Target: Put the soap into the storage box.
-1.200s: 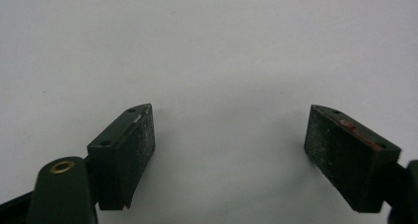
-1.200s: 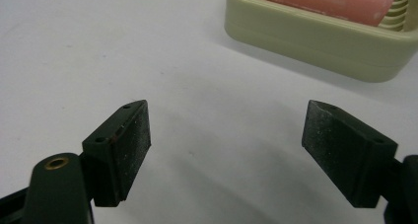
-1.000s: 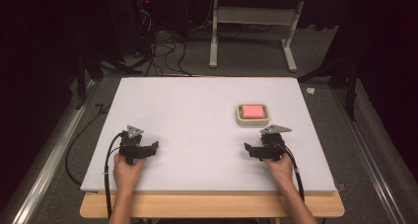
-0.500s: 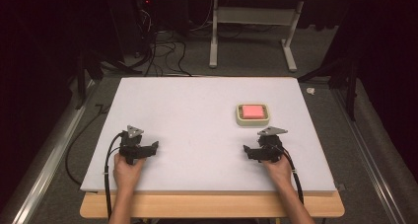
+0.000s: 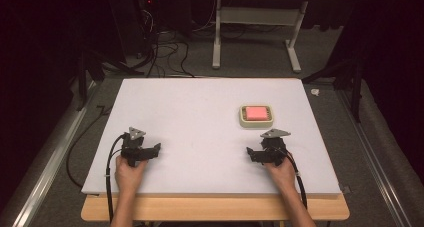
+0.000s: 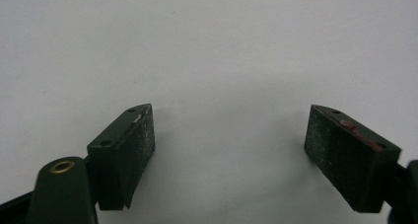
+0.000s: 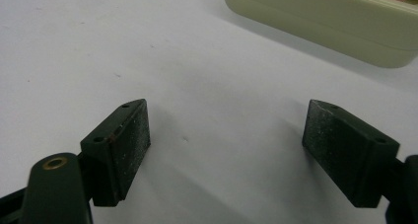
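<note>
**Pale Container With Pink Top: Handling Assessment Before Any Grasp**

Location. The small rounded-square container, cream-green plastic with a pink top panel [image 5: 256, 115], sits flat on the white foam-board tabletop [image 5: 200, 117], right of centre and toward the far half. It lies just beyond the right gripper [image 5: 256, 155] and well apart from the left gripper [image 5: 152, 151]. In the right gripper view its pale side wall [image 7: 325, 21] crosses the upper right corner, clear of both fingers.

Gripper state. Both grippers rest near the front edge, one in each hand. The left gripper's fingers [image 6: 125, 155] stand wide apart over bare board, nothing between them. The right gripper's fingers [image 7: 118, 150] likewise stand wide and empty.

Handling judgement. The container looks low, light and rigid, with smooth, rounded corners; the walls are probably somewhat slick. Being shallow, it offers little height to grip. The soundest hold appears to be across two opposite straight side walls, fingers low and square to them, avoiding the corners where pads could slip off. Whether the pink part is a loose lid, an insert or contents cannot be told, so a grip on the base wall is safer than pressing on top. A light object on smooth board may skate if nudged by one finger first.
</note>
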`<move>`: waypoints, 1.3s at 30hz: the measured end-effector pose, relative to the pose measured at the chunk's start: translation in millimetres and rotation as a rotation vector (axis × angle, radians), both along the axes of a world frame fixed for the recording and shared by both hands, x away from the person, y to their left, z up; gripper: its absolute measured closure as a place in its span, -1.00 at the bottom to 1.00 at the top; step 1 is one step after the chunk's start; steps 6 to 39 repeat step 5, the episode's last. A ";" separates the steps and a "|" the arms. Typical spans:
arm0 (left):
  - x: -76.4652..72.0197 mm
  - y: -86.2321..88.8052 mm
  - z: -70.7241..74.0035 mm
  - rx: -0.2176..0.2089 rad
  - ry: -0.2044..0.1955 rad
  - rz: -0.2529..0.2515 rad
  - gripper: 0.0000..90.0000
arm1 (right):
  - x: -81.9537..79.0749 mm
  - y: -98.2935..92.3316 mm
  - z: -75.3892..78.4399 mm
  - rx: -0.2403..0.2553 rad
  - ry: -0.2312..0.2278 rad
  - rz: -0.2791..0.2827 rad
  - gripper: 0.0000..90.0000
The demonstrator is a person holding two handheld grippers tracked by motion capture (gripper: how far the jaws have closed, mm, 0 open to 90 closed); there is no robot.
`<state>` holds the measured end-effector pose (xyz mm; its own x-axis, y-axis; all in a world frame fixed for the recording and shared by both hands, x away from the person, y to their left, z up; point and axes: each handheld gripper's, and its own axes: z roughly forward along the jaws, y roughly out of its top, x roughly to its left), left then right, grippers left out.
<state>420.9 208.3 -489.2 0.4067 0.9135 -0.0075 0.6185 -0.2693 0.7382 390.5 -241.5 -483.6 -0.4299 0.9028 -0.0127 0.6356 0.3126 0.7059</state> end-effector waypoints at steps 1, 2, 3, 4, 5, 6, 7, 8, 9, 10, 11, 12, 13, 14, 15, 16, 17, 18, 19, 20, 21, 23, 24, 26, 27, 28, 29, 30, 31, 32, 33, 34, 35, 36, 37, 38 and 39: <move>0.0 0.0 0.0 0.000 0.000 0.000 -0.56 | 0.0 0.0 0.0 0.000 0.000 0.000 -0.58; 0.1 0.1 0.0 0.000 0.000 0.000 -0.56 | 0.0 0.0 0.0 0.000 0.000 0.000 -0.58; 0.1 0.1 0.0 0.000 0.001 0.000 -0.56 | 0.1 0.0 0.0 0.000 0.001 0.000 -0.58; 0.0 0.1 0.0 0.000 0.000 0.000 -0.56 | 0.1 0.0 0.1 0.000 0.001 0.000 -0.58; 0.0 0.1 0.0 0.000 0.000 0.000 -0.56 | 0.1 0.0 0.1 0.000 0.001 0.000 -0.58; 0.0 0.1 0.0 0.000 0.000 0.000 -0.56 | 0.1 0.0 0.1 0.000 0.001 0.000 -0.58; 0.0 0.1 0.0 0.000 0.000 0.000 -0.56 | 0.1 0.0 0.1 0.000 0.001 0.000 -0.58; 0.0 0.1 0.0 0.000 0.000 0.000 -0.56 | 0.1 0.0 0.1 0.000 0.001 0.000 -0.58; 0.0 0.1 0.0 0.000 0.000 0.000 -0.56 | 0.1 0.0 0.1 0.000 0.001 0.000 -0.58; 0.0 0.1 0.0 0.000 0.000 0.000 -0.56 | 0.1 0.0 0.1 0.000 0.001 0.000 -0.58; 0.0 0.1 0.0 0.000 0.000 0.000 -0.56 | 0.1 0.0 0.1 0.000 0.001 0.000 -0.58; 0.0 0.1 0.0 0.000 0.000 0.000 -0.56 | 0.1 0.0 0.1 0.000 0.001 0.000 -0.58; 0.0 0.1 0.0 0.000 0.000 0.000 -0.56 | 0.1 0.0 0.1 0.000 0.001 0.000 -0.58; 0.0 0.1 0.0 0.000 0.000 0.000 -0.56 | 0.1 0.0 0.1 0.000 0.001 0.000 -0.58; 0.0 0.1 0.0 0.000 0.000 0.000 -0.56 | 0.1 0.0 0.1 0.000 0.001 0.000 -0.58; 0.0 0.1 0.0 0.000 0.000 0.000 -0.56 | 0.1 0.0 0.1 0.000 0.001 0.000 -0.58; 0.0 0.1 0.0 0.000 0.000 0.000 -0.56 | 0.1 0.0 0.1 0.000 0.001 0.000 -0.58; 0.0 0.1 0.0 0.000 0.000 0.000 -0.56 | 0.1 0.0 0.1 0.000 0.001 0.000 -0.58; 0.0 0.1 0.0 0.000 0.000 0.000 -0.56 | 0.1 0.0 0.1 0.000 0.001 0.000 -0.58; 0.0 0.1 0.0 0.000 0.000 0.000 -0.56 | 0.1 0.0 0.1 0.000 0.001 0.000 -0.58; 0.0 0.1 0.0 0.000 0.000 0.000 -0.56 | 0.1 0.0 0.1 0.000 0.001 0.000 -0.58; 0.0 0.1 0.0 0.000 0.000 0.000 -0.56 | 0.1 0.0 0.1 0.000 0.001 0.000 -0.58; 0.0 0.1 0.0 0.000 0.000 0.000 -0.56 | 0.1 0.0 0.1 0.000 0.001 0.000 -0.58; 0.0 0.1 0.0 0.000 0.000 0.000 -0.56 | 0.1 0.0 0.1 0.000 0.001 0.000 -0.58; 0.0 0.1 0.0 0.000 0.000 0.000 -0.56 | 0.1 0.0 0.1 0.000 0.001 0.000 -0.58; 0.0 0.1 0.0 0.000 0.000 0.000 -0.56 | 0.1 0.0 0.1 0.000 0.001 0.000 -0.58; 0.0 0.1 0.0 0.000 0.000 0.000 -0.56 | 0.1 0.0 0.1 0.000 0.001 0.000 -0.58; 0.0 0.1 0.0 0.000 0.000 0.000 -0.56 | 0.1 0.0 0.1 0.000 0.001 0.000 -0.58; 0.0 0.1 0.0 0.000 0.000 0.000 -0.56 | 0.1 0.0 0.1 0.000 0.001 0.000 -0.58; 0.0 0.1 0.0 0.000 0.000 0.000 -0.56 | 0.1 0.0 0.1 0.000 0.001 0.000 -0.58; 0.0 0.1 0.0 0.000 0.000 0.000 -0.56 | 0.1 0.0 0.1 0.000 0.001 0.000 -0.58; 0.0 0.1 0.0 0.000 0.000 0.000 -0.56 | 0.1 0.0 0.1 0.000 0.001 0.000 -0.58; 0.0 0.1 0.0 0.000 0.000 0.000 -0.56 | 0.1 0.0 0.1 0.000 0.001 0.000 -0.58; 0.0 0.1 0.0 0.000 0.000 0.000 -0.56 | 0.1 0.0 0.1 0.000 0.001 0.000 -0.58; 0.0 0.1 0.0 0.000 0.000 0.000 -0.56 | 0.1 0.0 0.1 0.000 0.001 0.000 -0.58; 0.0 0.1 0.0 0.000 0.000 0.000 -0.56 | 0.1 0.0 0.1 0.000 0.001 0.000 -0.58; 0.0 0.1 0.0 0.000 0.000 0.000 -0.56 | 0.1 0.0 0.1 0.000 0.001 0.000 -0.58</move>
